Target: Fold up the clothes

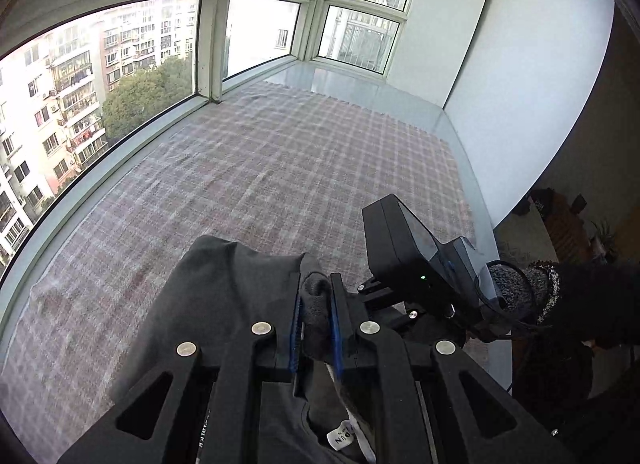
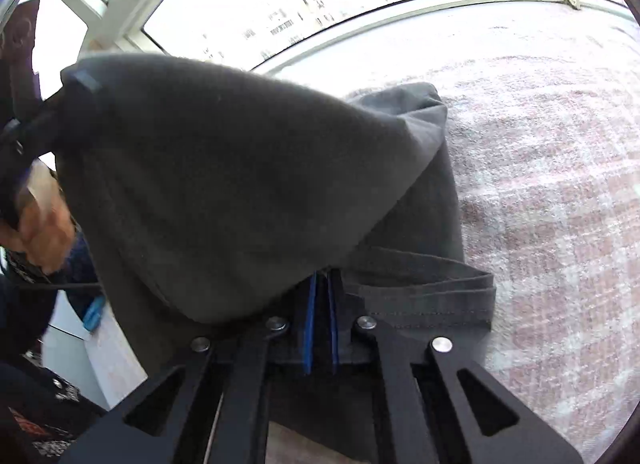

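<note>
Garment (image 1: 224, 304) clamped in both grippers, left gripper (image 1: 316, 304) and right gripper (image 2: 320, 296).
Risk: bunched fabric slips from the jaws, drops crooked on plaid cloth (image 1: 280, 168).

Between the blue-lined black fingers (image 1: 335, 328) hangs a dark grey garment (image 2: 240, 184), beyond them a pink-and-white checked cloth (image 1: 280, 168).

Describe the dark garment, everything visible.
The garment is dark grey, soft and matte, like cotton knit. A white label shows near its neckline in the left wrist view; a stitched hem shows in the right wrist view. It is partly lifted and bunched, not yet folded flat. The left gripper has its jaws shut on a wad of it, and the right gripper pinches another part. Its far end drapes onto the plaid cloth by the window.
</note>
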{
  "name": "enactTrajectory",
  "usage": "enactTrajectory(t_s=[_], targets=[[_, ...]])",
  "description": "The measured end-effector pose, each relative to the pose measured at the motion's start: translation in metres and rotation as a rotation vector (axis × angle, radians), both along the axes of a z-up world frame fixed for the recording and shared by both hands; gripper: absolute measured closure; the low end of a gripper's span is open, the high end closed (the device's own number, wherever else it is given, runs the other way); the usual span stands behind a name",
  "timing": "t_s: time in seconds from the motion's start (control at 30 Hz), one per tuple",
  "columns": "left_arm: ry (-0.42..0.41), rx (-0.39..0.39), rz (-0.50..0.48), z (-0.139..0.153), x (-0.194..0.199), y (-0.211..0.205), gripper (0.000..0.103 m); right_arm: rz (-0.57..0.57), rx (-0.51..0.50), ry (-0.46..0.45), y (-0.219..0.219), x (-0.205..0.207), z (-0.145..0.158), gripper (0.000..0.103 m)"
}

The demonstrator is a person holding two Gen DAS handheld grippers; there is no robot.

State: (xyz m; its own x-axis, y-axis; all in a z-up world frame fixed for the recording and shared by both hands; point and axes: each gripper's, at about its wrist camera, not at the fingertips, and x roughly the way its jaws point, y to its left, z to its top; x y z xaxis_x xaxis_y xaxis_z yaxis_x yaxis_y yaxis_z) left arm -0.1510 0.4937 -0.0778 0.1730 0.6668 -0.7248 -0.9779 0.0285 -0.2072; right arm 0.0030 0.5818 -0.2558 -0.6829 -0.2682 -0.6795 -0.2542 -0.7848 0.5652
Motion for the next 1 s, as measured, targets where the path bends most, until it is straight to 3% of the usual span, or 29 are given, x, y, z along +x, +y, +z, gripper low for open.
enactTrajectory(t_s=[0.07, 0.17, 0.23, 0.27, 0.47, 0.5, 0.63, 0.77, 0.87, 1.0], targets=[[-0.003, 0.007, 0.007, 0.001, -0.002, -0.001, 0.092, -0.02, -0.035, 0.0, 0.007, 0.007, -0.004, 0.096], [-0.011, 0.008, 0.014, 0.001, -0.004, -0.001, 0.092, -0.067, 0.004, -0.019, 0.01, 0.031, 0.006, 0.092], [-0.011, 0.007, 0.005, 0.001, -0.003, -0.001, 0.092, -0.098, 0.031, -0.032, 0.012, 0.047, 0.013, 0.068], [-0.011, 0.006, 0.001, 0.001, -0.002, -0.002, 0.092, -0.114, 0.044, -0.039, 0.012, 0.055, 0.017, 0.061], [-0.017, -0.006, -0.013, -0.005, -0.001, 0.002, 0.092, -0.063, 0.152, -0.143, 0.005, 0.029, -0.006, 0.063], [-0.017, -0.005, -0.015, -0.004, 0.0, 0.002, 0.092, -0.046, 0.155, -0.131, 0.003, 0.022, -0.01, 0.071], [-0.034, -0.012, -0.035, -0.007, 0.005, 0.005, 0.092, 0.001, 0.034, -0.013, 0.012, 0.023, -0.004, 0.072], [-0.047, -0.02, -0.054, -0.012, 0.011, 0.008, 0.092, -0.12, 0.022, 0.024, 0.048, 0.069, 0.02, 0.072], [-0.041, -0.02, -0.075, -0.014, 0.016, 0.008, 0.092, -0.175, 0.127, -0.06, 0.075, 0.078, 0.023, 0.072], [-0.053, -0.002, -0.058, -0.009, 0.012, 0.008, 0.092, -0.036, 0.117, -0.057, 0.06, 0.061, 0.026, 0.072]])
